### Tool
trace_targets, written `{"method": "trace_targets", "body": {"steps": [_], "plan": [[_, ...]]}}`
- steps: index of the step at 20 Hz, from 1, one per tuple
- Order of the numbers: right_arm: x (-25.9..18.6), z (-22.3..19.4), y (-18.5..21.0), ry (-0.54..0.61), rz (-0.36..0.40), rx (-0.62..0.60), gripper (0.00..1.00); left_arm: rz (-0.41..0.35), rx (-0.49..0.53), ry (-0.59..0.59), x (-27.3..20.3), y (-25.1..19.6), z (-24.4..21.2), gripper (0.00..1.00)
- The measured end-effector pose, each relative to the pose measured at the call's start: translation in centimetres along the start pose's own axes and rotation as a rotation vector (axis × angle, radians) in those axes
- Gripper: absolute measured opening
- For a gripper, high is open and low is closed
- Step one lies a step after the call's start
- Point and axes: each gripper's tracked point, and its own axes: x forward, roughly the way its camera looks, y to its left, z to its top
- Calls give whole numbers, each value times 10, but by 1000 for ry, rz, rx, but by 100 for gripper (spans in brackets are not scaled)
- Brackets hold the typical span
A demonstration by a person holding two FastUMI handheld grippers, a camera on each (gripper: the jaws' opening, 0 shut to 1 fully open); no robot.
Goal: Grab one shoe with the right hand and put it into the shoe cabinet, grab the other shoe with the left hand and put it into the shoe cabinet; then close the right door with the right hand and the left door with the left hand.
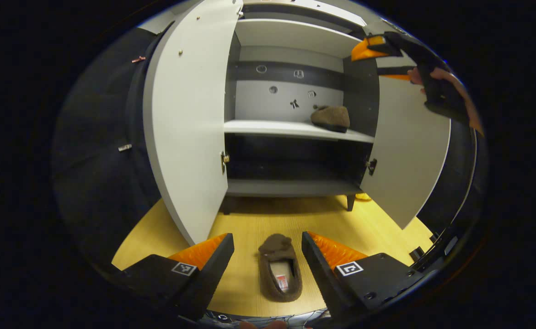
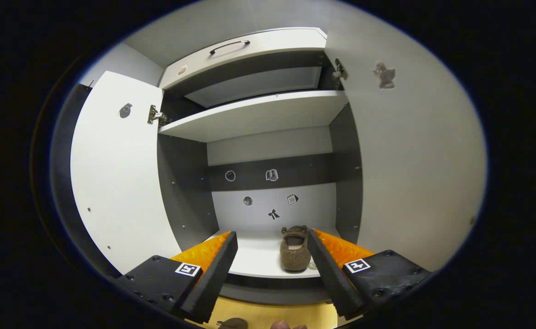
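In the left gripper view, the left tongs (image 1: pixel 268 265) gape wide above a brown shoe (image 1: pixel 279 274) lying on the wooden floor (image 1: pixel 387 228), not touching it. Beyond stands the shoe cabinet (image 1: pixel 295 128), both doors open. In the right gripper view, the right tongs (image 2: pixel 272 262) stand wide and empty before the other shoe (image 2: pixel 295 253) on the middle shelf (image 2: pixel 259 260).

Left gripper (image 1: pixel 268 256) and right gripper (image 2: pixel 272 256) agape.

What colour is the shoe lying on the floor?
Brown, a fuzzy slipper; it shows best in the left gripper view.
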Motion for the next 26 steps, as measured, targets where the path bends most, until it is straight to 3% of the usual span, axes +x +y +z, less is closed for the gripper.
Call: {"method": "trace_targets", "body": {"steps": [5, 10, 17, 21, 22, 26], "plan": [[-54, 7, -17, -27, -45, -52, 98, -20, 0, 175, 52, 3, -78, 91], [-87, 0, -38, -9, -67, -89, 98, 5, 121, 233, 107, 15, -121, 81], [-113, -4, -53, 20, -107, -150, 100, -9, 137, 163, 157, 9, -115, 52], [-118, -2, -56, 22, -108, -158, 97, 28, 149, 169, 160, 16, -112, 24], [-119, -1, -55, 19, -105, -155, 97, 33, 148, 172, 157, 16, -110, 13], [-123, 2, -51, 15, -84, -121, 97, 6, 119, 154, 131, 3, -77, 9]]}}
